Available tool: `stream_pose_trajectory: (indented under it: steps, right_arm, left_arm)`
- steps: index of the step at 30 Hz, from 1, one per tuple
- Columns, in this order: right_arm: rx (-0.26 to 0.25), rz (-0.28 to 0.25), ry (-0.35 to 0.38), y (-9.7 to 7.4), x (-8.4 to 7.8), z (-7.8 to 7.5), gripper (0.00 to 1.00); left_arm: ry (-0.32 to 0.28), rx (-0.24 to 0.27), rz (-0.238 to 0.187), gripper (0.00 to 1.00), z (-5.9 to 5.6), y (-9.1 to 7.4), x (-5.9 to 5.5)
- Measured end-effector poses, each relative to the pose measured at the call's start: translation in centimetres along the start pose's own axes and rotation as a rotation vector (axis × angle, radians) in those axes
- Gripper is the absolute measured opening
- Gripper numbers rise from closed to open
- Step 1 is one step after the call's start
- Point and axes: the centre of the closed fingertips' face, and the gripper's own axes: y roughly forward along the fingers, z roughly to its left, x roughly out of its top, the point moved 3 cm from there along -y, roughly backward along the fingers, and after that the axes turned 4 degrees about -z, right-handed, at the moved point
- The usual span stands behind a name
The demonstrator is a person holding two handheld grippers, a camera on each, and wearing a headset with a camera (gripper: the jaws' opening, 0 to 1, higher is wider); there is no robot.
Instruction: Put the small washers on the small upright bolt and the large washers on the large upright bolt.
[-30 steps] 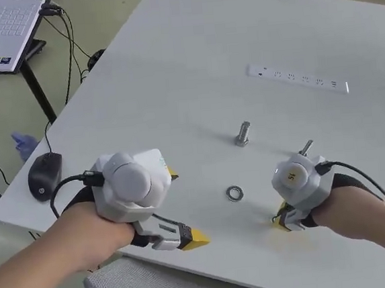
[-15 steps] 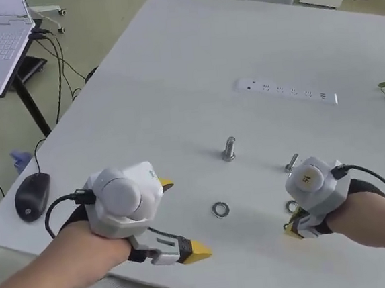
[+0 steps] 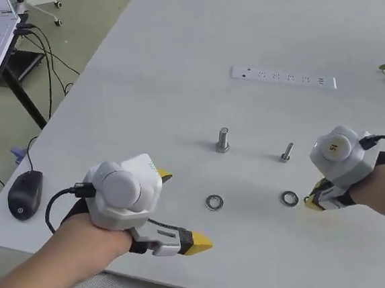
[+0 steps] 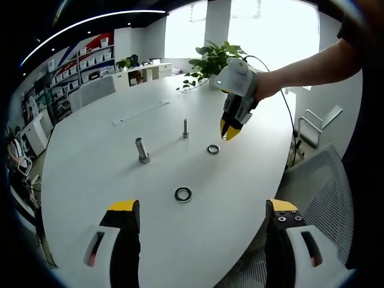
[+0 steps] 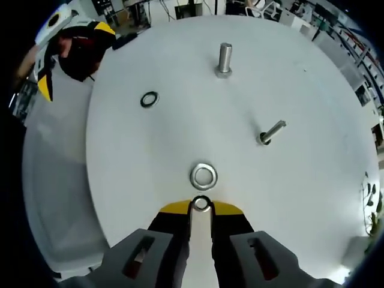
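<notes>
Two steel bolts stand head-down on the white counter (image 3: 174,85): the fat large bolt (image 3: 222,141) and, to its right, the skinny small bolt (image 3: 287,152). Flat in front of them lie the left washer (image 3: 214,202) and the right washer (image 3: 290,198). The tiny washer (image 5: 201,204) sits pinched in the right gripper (image 3: 314,204) tips.

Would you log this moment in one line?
left gripper open | right gripper shut on small washer | near washer, far washer loose | large bolt, small bolt bare
</notes>
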Motion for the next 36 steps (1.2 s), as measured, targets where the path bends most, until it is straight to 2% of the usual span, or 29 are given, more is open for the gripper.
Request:
stream_pose_trajectory:
  steps: [3,8,15,23,33,36]
  right_arm:
    - [-0.008,-0.014,-0.004,-0.6,1.0,-0.5,0.12]
    - [-0.029,-0.028,-0.014,-1.5,2.7,-2.2,0.12]
    - [-0.051,-0.019,-0.060,-2.0,3.8,-4.2,0.12]
    - [-0.066,-0.032,-0.055,-2.6,5.0,-6.4,0.12]
    - [-0.081,-0.029,-0.097,-2.6,6.5,-8.1,0.12]
    - [-0.073,-0.032,-0.102,-2.3,7.0,-8.1,0.12]
  left_arm:
    - [-0.005,0.000,0.011,0.85,0.0,-0.1,-0.2]
    - [-0.002,-0.005,0.023,0.84,-0.3,0.0,-0.3]
    - [-0.002,-0.003,0.026,0.84,-0.4,0.3,0.0]
    - [-0.005,0.006,0.017,0.84,-0.3,0.2,0.5]
    - [0.002,0.011,0.031,0.84,-0.2,0.2,0.2]
    - [0.000,0.012,0.032,0.84,-0.2,0.1,0.1]
